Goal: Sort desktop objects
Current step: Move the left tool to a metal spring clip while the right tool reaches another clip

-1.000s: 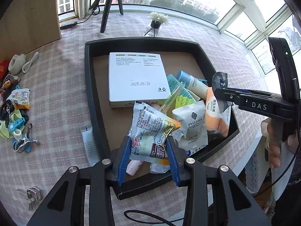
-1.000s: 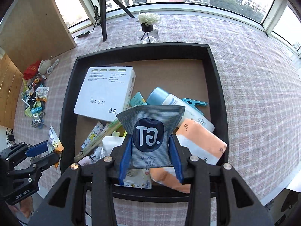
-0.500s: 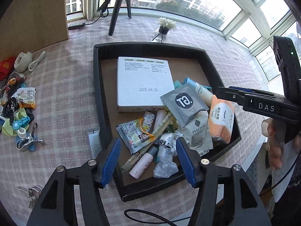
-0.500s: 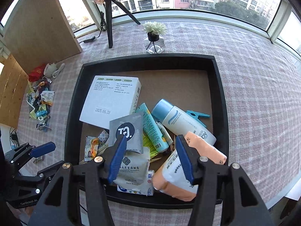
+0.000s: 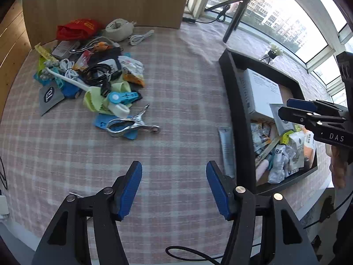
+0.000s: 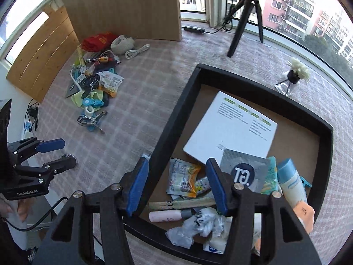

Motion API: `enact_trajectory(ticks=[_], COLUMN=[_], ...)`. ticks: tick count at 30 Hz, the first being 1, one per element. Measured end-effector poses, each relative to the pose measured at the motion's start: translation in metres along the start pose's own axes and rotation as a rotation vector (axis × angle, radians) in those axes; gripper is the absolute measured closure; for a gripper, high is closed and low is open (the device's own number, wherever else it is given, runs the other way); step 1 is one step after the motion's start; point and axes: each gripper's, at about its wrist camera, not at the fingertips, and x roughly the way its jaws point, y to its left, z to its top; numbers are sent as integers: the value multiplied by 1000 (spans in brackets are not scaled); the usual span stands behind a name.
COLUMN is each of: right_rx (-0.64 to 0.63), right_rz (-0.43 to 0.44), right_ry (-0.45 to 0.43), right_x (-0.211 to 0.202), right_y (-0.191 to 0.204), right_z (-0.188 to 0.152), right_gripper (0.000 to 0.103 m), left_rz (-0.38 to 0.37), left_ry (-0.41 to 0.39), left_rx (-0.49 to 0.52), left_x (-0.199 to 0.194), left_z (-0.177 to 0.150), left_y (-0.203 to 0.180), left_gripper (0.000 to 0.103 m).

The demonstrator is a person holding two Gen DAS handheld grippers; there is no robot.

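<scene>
My left gripper [image 5: 174,176] hangs open and empty over bare plaid cloth, between the clutter pile [image 5: 92,77] and the black tray [image 5: 233,110]. A metal clip [image 5: 130,124] lies at the pile's near edge. My right gripper [image 6: 176,172] is open too, with nothing held, astride the tray's left wall [image 6: 176,119]. Below it in the tray lie a snack packet [image 6: 183,176], a grey sachet [image 6: 245,172], a white box [image 6: 233,125], a blue-capped bottle [image 6: 291,181] and a pink tube [image 6: 165,216]. Each gripper shows in the other's view: right gripper [image 5: 308,110], left gripper [image 6: 50,152].
A silver tube [image 5: 226,148] lies on the cloth against the tray's outer wall. A wooden board [image 6: 123,6] stands behind the pile. A tripod [image 6: 245,17] and a small flower vase [image 6: 295,72] stand beyond the tray. The table's edge runs close under both grippers.
Both grippers opened and dropped their packets into the tray, the left a snack packet, the right the grey sachet. Both then swung left; the left now hangs over the cloth.
</scene>
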Motion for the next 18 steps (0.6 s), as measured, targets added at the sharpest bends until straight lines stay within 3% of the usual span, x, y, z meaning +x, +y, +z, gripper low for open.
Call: enact_trajectory(ticks=[9, 15, 18], right_rx=[-230, -191, -310], right_rz=[91, 174, 156], right_ry=[69, 180, 149], right_x=[52, 101, 108], right_y=[93, 128, 153], right_z=[32, 58, 61], right_gripper=[50, 50, 50], left_rz=[84, 122, 129], left_ry=[56, 114, 137], left_rx=[-20, 93, 182], left_x=[8, 25, 30], left_z=[-26, -39, -46], left_y=[79, 82, 75], left_gripper=[45, 45, 44])
